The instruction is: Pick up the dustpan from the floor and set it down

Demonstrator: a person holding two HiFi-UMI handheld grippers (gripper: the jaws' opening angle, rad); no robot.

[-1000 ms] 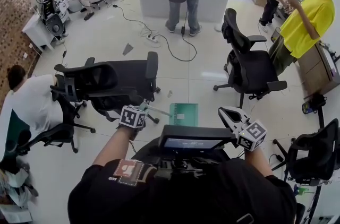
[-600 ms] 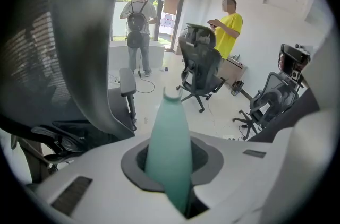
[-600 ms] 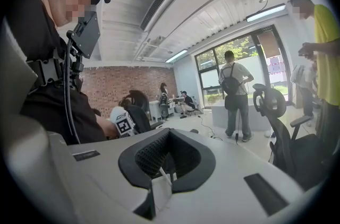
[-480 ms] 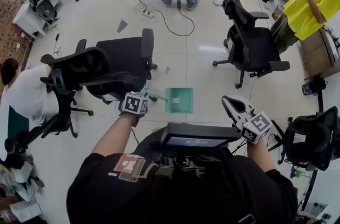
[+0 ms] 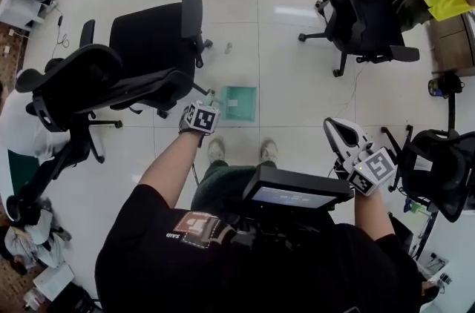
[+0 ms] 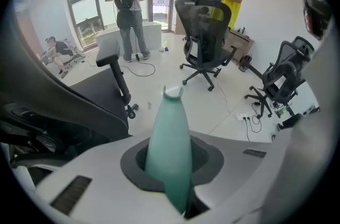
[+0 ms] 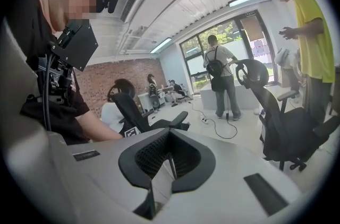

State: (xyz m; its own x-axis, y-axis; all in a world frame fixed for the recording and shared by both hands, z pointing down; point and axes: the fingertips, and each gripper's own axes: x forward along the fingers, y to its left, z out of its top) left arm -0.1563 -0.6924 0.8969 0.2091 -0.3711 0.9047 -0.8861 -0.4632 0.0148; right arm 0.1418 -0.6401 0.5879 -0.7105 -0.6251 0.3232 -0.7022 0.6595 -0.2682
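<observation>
Low over the floor (image 5: 297, 89), just in front of the person's shoes (image 5: 217, 149), is the green dustpan (image 5: 240, 103). Its handle (image 6: 169, 148) is pinched by the left tool (image 5: 205, 110). Since approx. a sec ago tool & pan came well down, so set-down seems near. Right tool (image 5: 336, 130) is pressed together, empty. Black office chair (image 5: 148, 44) stands just beside; its base may obstruct.
</observation>
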